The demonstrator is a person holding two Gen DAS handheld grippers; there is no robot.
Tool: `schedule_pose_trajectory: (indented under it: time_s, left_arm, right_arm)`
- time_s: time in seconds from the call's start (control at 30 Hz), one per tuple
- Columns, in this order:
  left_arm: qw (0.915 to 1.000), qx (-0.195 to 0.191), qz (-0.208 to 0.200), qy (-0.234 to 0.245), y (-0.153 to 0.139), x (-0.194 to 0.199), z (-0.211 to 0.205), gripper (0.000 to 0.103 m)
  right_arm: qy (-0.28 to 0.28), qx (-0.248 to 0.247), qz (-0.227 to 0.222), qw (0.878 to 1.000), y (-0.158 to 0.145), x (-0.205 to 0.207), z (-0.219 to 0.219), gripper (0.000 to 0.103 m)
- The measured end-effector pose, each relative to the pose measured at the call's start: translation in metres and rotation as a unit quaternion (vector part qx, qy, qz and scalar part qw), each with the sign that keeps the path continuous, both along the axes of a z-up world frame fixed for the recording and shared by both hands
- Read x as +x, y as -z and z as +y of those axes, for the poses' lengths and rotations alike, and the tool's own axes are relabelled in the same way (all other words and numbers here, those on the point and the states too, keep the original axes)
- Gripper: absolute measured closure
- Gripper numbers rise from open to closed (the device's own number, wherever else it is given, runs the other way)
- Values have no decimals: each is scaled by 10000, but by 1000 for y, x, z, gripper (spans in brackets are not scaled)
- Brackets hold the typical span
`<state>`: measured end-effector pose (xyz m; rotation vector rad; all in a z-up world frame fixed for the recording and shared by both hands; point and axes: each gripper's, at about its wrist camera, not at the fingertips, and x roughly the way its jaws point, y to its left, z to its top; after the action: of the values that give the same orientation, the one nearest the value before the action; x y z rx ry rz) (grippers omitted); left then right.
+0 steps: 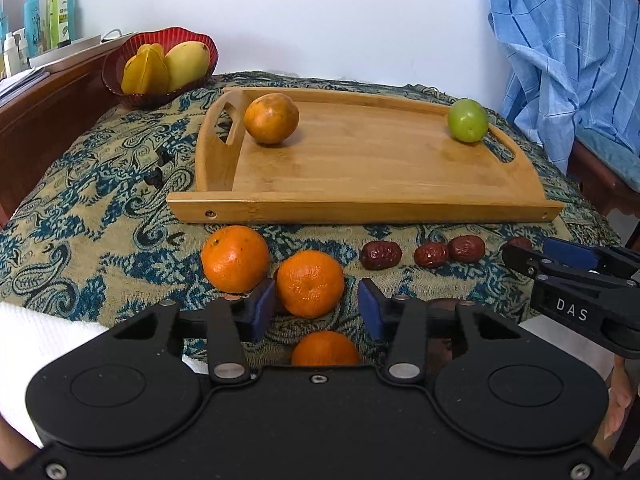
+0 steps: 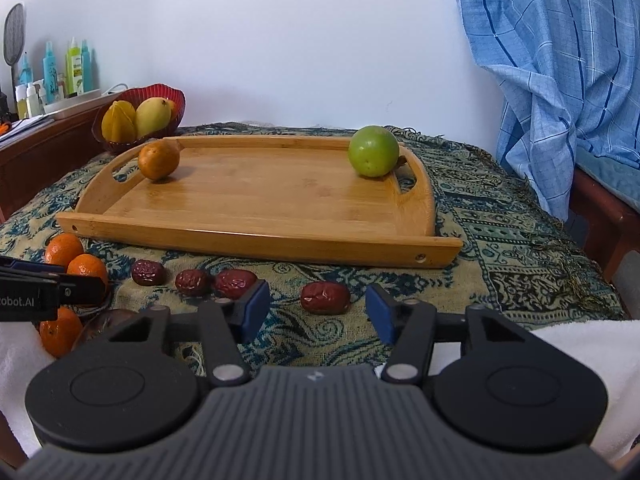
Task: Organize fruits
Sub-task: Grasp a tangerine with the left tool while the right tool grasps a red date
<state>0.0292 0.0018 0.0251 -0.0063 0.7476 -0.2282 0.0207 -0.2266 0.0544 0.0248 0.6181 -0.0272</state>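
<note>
Left gripper (image 1: 316, 304), jaws apart and not gripping, brackets a mandarin (image 1: 310, 283) just ahead of its pads; right gripper (image 2: 318, 306), likewise apart, frames a red date (image 2: 325, 297) between its fingertips. The mandarin looks light, round and soft-skinned, best pinched gently across its widest girth; the date, small, wrinkled and firm, across its short axis. Wooden tray (image 2: 256, 240) lies beyond both

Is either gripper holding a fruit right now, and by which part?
No. The left gripper brackets a mandarin and the right gripper a red date, but neither's pads press yet.
</note>
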Motion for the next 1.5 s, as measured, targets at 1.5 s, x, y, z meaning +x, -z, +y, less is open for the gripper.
schedule_pose_trajectory:
  time_s: [1.5]
  left_arm:
    - [9996, 89, -253, -17, -18, 1, -6, 67]
  right_arm:
    - [164, 128, -81, 9998, -4, 5, 3, 71]
